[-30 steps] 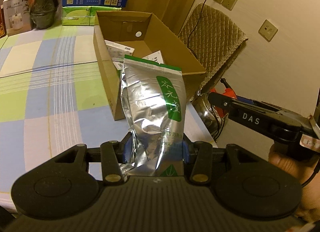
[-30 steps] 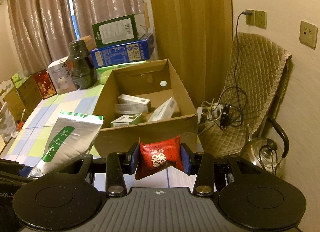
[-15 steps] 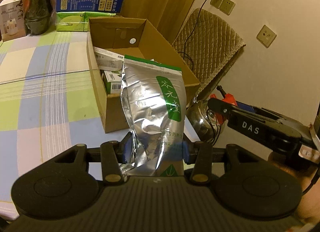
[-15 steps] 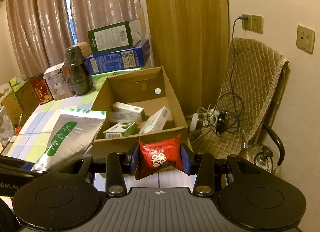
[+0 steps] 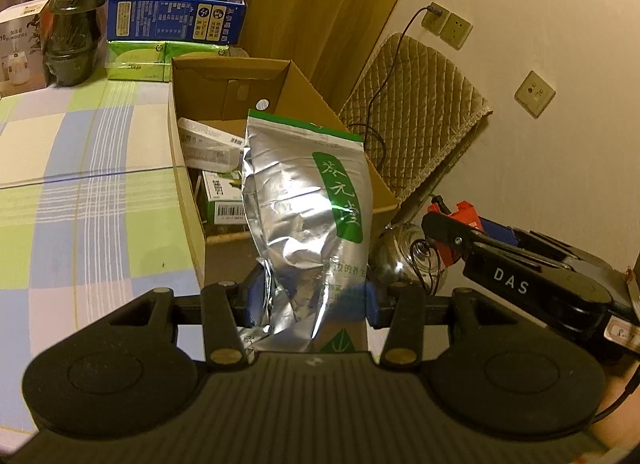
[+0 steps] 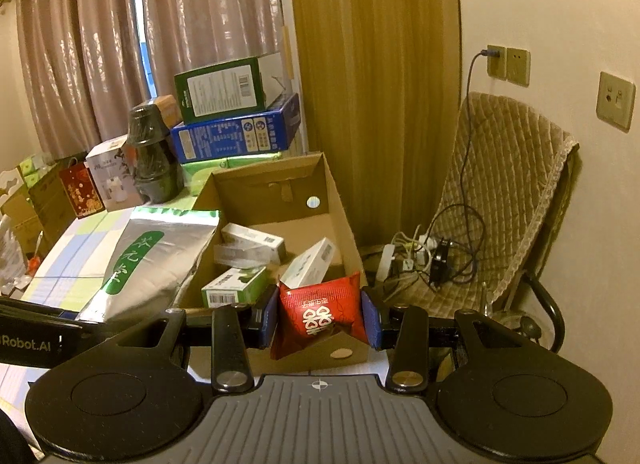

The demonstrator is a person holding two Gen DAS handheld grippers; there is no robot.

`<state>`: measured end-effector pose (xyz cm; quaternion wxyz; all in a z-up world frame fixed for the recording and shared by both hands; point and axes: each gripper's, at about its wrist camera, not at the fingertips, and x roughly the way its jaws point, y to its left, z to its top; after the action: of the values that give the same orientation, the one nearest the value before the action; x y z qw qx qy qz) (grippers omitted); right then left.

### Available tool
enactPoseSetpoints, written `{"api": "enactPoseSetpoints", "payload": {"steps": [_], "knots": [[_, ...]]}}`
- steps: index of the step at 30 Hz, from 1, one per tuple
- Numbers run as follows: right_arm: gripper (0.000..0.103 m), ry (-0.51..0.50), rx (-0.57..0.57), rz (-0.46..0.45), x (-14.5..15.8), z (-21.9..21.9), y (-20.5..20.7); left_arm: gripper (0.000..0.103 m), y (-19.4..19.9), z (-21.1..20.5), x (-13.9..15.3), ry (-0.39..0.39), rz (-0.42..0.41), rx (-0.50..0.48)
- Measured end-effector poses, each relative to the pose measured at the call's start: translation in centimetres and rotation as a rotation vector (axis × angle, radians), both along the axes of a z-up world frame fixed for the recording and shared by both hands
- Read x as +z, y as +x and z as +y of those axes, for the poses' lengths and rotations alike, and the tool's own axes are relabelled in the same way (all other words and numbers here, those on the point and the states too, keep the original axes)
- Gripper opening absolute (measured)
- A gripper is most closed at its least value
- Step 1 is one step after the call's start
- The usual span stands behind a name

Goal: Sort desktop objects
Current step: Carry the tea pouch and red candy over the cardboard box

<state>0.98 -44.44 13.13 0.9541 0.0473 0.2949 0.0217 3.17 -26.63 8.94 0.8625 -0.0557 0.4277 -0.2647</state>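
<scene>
silver pouch: crinkly silver foil pouch with a green label strip (image 5: 308, 208), pinched near its bottom edge in my left gripper (image 5: 312, 300). It stands up in front of the lens, off the table, top edge over the near end of the box.
red packet: small puffy red foil sachet with white print (image 6: 322, 314), clamped between the blue pads of my right gripper (image 6: 320, 318), sitting just over the box's near wall.
both grips: each one is clenched on its item, pads pressing the foil from both sides, nothing loose.
the box: open brown cardboard carton (image 6: 340, 204) at the table's right edge, already holding a few white and green cartons (image 6: 234, 290), with bare floor left toward the back.
table: checked pastel tablecloth (image 5: 80, 184), with a dark green jar (image 5: 74, 28) and stacked retail boxes (image 5: 176, 20) at the far end.
beside it: quilted chair (image 6: 508, 192) with a tangle of cables, steel kettle (image 5: 404, 252) low down.
step: I'd say mid-carry, both items headed for the box.
next: get each one fully past the rim, over the free patch, then let go. The tall pouch probably needs tipping flat or it'll lean on the wall.
</scene>
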Motion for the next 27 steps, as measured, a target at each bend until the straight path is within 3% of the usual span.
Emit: {"api": "enactPoseSetpoints", "payload": {"steps": [27], "knots": [[0.04, -0.05, 0.076, 0.031, -0.3, 1.1, 8.0, 0.042, 8.3, 0.5, 0.0, -0.034, 0.007, 0.076]]}}
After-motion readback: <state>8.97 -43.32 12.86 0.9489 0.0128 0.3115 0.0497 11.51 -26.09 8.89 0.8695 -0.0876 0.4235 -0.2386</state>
